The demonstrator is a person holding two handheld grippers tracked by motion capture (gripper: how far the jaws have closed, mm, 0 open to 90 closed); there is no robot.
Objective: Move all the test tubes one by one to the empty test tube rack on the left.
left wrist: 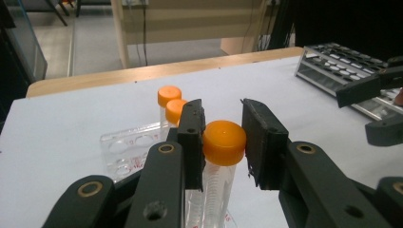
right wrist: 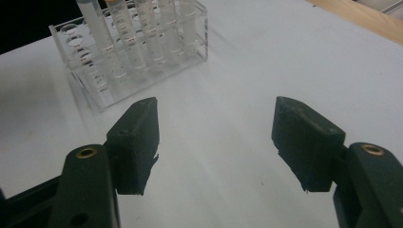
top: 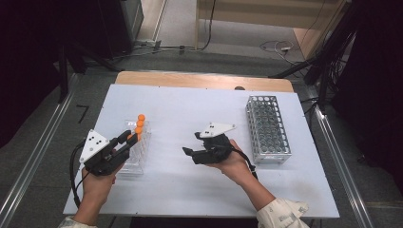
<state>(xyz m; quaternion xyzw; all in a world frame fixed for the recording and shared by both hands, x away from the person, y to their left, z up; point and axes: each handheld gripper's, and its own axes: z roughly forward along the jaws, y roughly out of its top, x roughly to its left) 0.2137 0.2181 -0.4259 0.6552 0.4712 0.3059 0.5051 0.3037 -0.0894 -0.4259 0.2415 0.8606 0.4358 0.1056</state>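
A clear plastic rack stands left of the table's middle with several orange-capped tubes upright in it. My left gripper is over the rack's near end. In the left gripper view it is shut on the orange cap of one tube, both jaws against the cap. The tube hangs upright and its lower end is hidden. Two more caps stand behind it in the rack. My right gripper lies at mid-table, open with nothing between its jaws, facing the rack.
A grey metal tube rack with many vacant holes stands at the right of the white table top, also seen far right in the left gripper view. Bare white surface lies between the two racks. The table's wooden far edge runs behind.
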